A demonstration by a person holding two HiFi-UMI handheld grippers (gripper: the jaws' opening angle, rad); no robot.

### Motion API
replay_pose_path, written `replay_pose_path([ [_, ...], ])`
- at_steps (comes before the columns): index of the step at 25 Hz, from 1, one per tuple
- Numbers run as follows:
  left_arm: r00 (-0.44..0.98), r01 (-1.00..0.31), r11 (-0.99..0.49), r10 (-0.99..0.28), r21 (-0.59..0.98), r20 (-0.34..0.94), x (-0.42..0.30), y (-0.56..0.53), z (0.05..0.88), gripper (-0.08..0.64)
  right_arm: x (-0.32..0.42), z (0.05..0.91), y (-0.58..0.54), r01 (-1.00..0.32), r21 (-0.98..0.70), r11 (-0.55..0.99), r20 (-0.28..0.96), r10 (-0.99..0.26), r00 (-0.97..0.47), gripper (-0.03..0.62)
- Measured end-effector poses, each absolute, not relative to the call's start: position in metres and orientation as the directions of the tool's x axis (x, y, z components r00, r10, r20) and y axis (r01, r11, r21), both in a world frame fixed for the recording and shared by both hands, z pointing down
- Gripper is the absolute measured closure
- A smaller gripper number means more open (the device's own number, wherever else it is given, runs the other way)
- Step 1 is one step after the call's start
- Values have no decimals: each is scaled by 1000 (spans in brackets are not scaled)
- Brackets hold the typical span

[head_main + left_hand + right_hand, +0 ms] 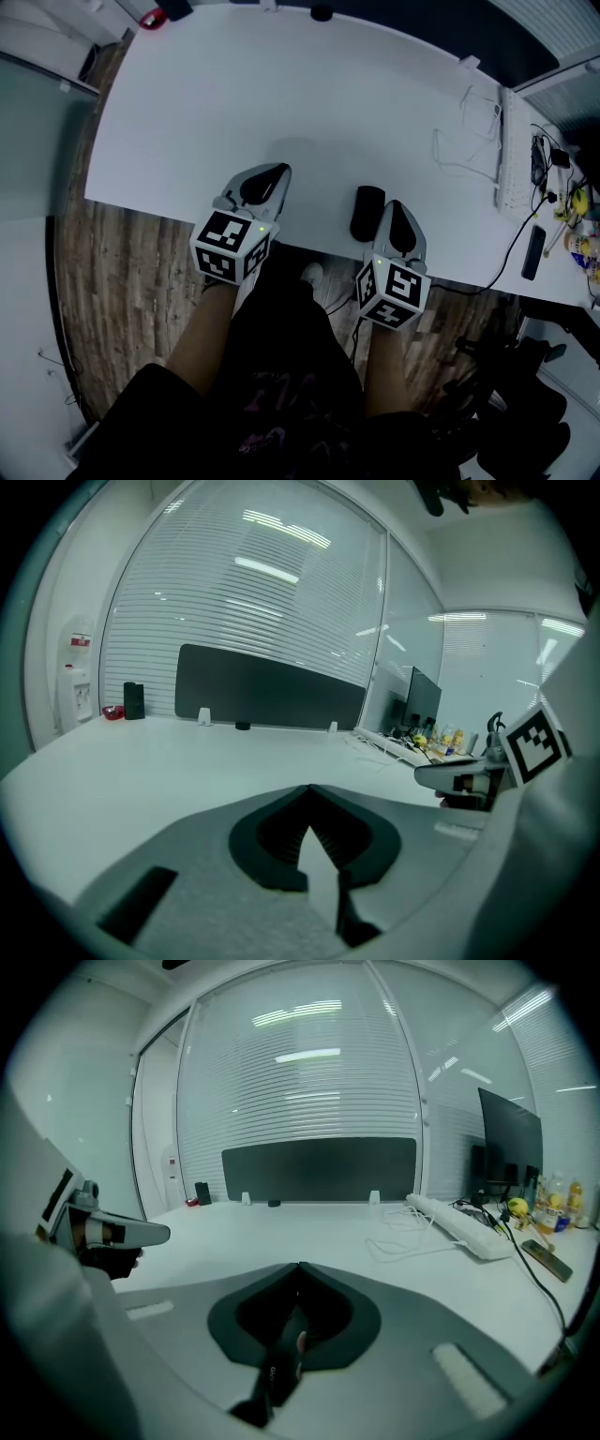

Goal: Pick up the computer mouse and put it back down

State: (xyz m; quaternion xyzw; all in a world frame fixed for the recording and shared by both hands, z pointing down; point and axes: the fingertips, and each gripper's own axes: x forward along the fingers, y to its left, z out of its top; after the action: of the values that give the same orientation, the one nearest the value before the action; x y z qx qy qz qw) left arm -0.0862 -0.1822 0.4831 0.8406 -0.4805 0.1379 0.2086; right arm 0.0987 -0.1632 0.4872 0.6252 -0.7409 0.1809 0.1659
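The black computer mouse (367, 213) lies on the white table (281, 94) near its front edge. Just right of the mouse is my right gripper (395, 204), whose jaws are shut with their tips together (299, 1266). A dark shape shows through the slot behind the tips; I cannot tell what it is. My left gripper (278, 171) hovers over the table's front edge to the left, well apart from the mouse. Its jaws meet at the tips (309, 789) with nothing between them.
A white power strip (506, 150) and a loose white cable (464, 131) lie at the table's right. A flat black object (532, 251) and small bottles sit at the far right edge. A dark partition (267, 691) stands along the back.
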Motion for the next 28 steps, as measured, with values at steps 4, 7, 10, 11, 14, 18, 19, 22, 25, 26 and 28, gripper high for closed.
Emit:
replay_pose_path([
  [4,497,-867,-452,-759,209,420,-86,-180,474,560,99,477,-162,-985,-64,163,452,-875,-174,586],
  [7,496,-868,-454,-766,202,408,-83,-179,464,560,101,468,-161,-982,-83,169,434,-881,-188,586],
  [10,496,-868,-459,-774,191,394,-80,-179,452,560,103,456,-162,-980,-93,179,413,-888,-201,586],
  [11,495,-868,-460,-778,187,387,-80,-179,448,560,103,451,-163,-979,-95,183,404,-891,-206,586],
  [14,492,-870,-461,-789,176,368,-80,-178,436,560,104,438,-164,-976,-100,195,376,-900,-219,586],
  [18,489,-872,-462,-800,163,348,-79,-175,421,560,106,423,-162,-972,-100,211,347,-909,-233,586],
  [19,488,-872,-463,-802,159,343,-78,-173,418,560,106,419,-161,-971,-102,215,340,-910,-237,586],
  [22,485,-874,-464,-811,145,326,-78,-170,408,560,106,410,-157,-968,-106,229,322,-913,-251,586],
  [25,479,-877,-460,-823,134,304,-81,-168,396,560,106,399,-154,-964,-102,244,304,-915,-264,586],
  [26,477,-879,-459,-828,130,296,-82,-168,391,560,106,396,-153,-963,-102,250,297,-916,-269,587],
  [28,474,-880,-458,-835,122,280,-82,-166,382,560,106,387,-152,-960,-104,261,279,-919,-280,586],
])
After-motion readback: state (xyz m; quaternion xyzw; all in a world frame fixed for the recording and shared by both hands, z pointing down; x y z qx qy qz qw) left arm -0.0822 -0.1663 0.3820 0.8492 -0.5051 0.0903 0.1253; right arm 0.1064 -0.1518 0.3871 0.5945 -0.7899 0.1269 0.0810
